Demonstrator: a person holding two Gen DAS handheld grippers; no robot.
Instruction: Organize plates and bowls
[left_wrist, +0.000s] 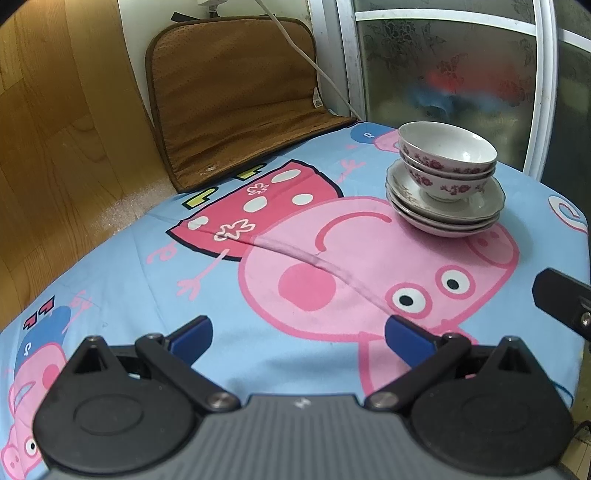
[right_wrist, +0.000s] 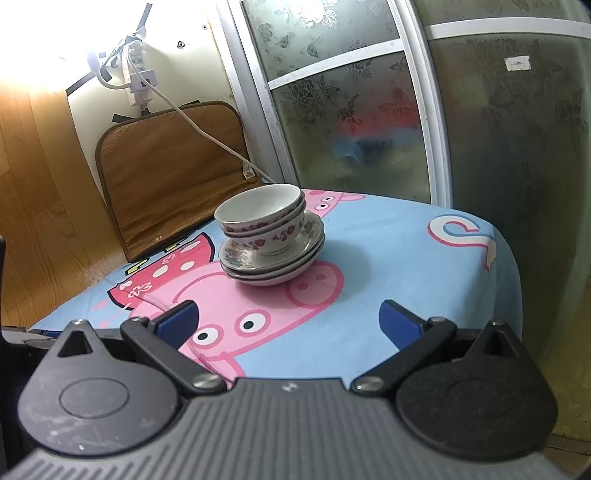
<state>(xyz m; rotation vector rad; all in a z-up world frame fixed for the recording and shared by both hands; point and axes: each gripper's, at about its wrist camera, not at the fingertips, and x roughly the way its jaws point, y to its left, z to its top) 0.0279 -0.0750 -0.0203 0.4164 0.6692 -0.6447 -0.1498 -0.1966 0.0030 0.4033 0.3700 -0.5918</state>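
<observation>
The bowls sit nested on the stacked plates, one neat pile on the bench; both the left tongs and right tongs are apart, holding nothing; the job looks done.

lower bowls mostly hidden, shapes behind frosted door blurred

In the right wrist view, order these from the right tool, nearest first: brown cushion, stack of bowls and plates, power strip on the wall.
1. Stack, centre of the table, ahead of the right tool.
2. Cushion, behind, leaning on the wall.
3. Power strip, upper left.
</observation>
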